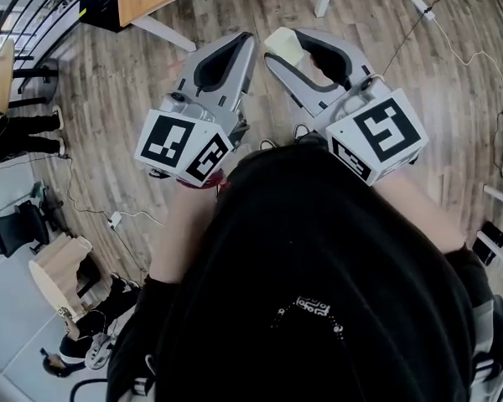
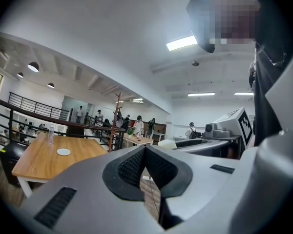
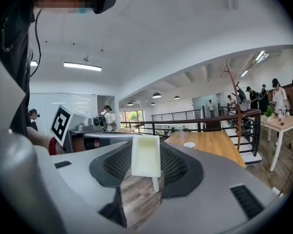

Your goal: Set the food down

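Wooden table [image 2: 39, 162] on a wood-plank floor [image 1: 101, 90]; black railing [image 2: 40, 117] behind the table; strip light [image 2: 181, 43] on the white ceiling [image 2: 112, 33] above.

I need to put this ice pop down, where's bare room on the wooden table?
The wooden table is mostly bare: free wood lies between the white disc and the near edge. The only crowding is the disc and the clear bottle beside it.
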The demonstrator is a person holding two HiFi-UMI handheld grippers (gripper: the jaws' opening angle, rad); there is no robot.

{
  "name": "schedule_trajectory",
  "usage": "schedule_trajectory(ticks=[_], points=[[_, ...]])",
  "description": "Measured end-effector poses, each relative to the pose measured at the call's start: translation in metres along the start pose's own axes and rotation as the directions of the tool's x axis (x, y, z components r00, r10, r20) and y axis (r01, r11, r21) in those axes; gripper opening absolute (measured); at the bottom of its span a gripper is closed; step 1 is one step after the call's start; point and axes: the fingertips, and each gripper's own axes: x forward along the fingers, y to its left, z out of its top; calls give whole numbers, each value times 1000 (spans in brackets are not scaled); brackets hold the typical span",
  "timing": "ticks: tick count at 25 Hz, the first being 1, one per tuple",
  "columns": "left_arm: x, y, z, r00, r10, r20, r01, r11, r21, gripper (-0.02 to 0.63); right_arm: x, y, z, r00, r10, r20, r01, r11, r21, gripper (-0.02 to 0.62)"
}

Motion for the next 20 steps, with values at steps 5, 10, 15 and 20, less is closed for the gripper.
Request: schedule_trajectory(ticks=[5, 10, 15, 20], points=[[6, -1, -9, 999, 46, -21, -46, 999, -25, 6, 2, 8, -10, 996, 87, -13, -87, 996, 14, 183], [11, -5, -14, 995, 92, -44, -92, 996, -5, 5, -2, 4, -18, 991, 133, -12, -132, 990, 37, 183], [16, -6, -21, 991, 129, -45, -129, 992, -11, 5, -4, 1, -25, 989, 150, -19, -149, 988, 38, 183], [14, 5, -24, 982, 183, -47, -184, 983, -20, 5, 5, 1, -26, 991, 128, -32, -128, 992, 18, 183]])
